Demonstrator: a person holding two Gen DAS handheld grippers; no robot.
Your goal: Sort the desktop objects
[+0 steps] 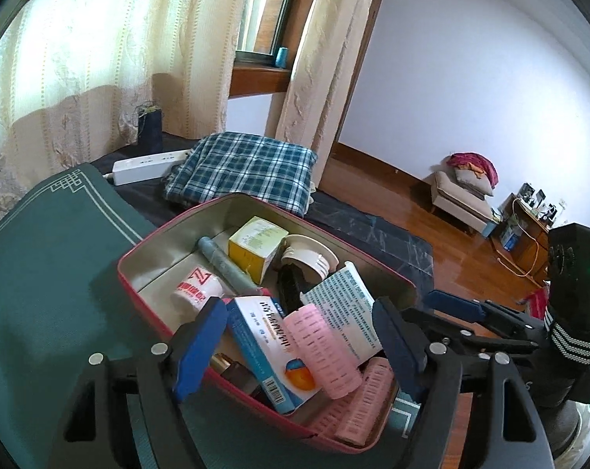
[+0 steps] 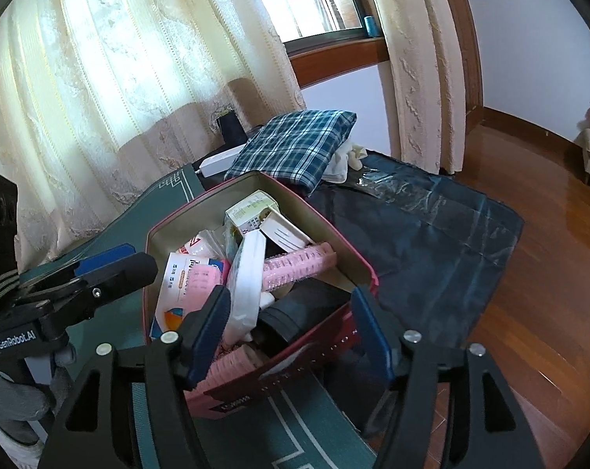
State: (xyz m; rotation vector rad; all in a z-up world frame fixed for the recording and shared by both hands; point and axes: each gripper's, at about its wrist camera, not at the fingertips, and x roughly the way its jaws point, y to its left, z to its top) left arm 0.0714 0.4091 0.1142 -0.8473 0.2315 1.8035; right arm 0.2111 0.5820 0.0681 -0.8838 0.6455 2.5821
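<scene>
Left wrist view: the tin [image 1: 146, 258], red outside and dull metal inside, sits on a green mat [image 1: 41, 293] on the bench, its long axis running from near right to far left. The left gripper [image 1: 299, 348] hovers over its near end with fingers [image 1: 197, 348] wide and holding nothing. Between them a ribbed pink roller [image 1: 322, 351] lies tilted, its axis running toward the near right; a second roller [image 1: 361, 402] lies below it, partly hidden. A blue-and-white carton [image 1: 267, 355] leans beside them, near a printed leaflet [image 1: 342, 305]. Farther in are a white bottle [image 1: 193, 289], a grey tube [image 1: 224, 262] pointing far left, a yellow box [image 1: 256, 250] and a ridged white cap [image 1: 306, 258]. A dark object under the leaflet is hard to make out. The right gripper [image 1: 455, 305] shows at the right edge. Behind lie a plaid cloth [image 1: 244, 168] and a power strip [image 1: 146, 164].

Right wrist view: the right gripper [image 2: 291, 340] straddles the tin's [image 2: 357, 269] near corner, fingers [image 2: 209, 336] wide and empty. A roller [image 2: 299, 265] lies crosswise on the heap, beside a soft white packet [image 2: 248, 285]. The carton [image 2: 177, 289] is half covered. The left gripper [image 2: 103, 265] is cut off at the left; its opening is unclear here.
</scene>
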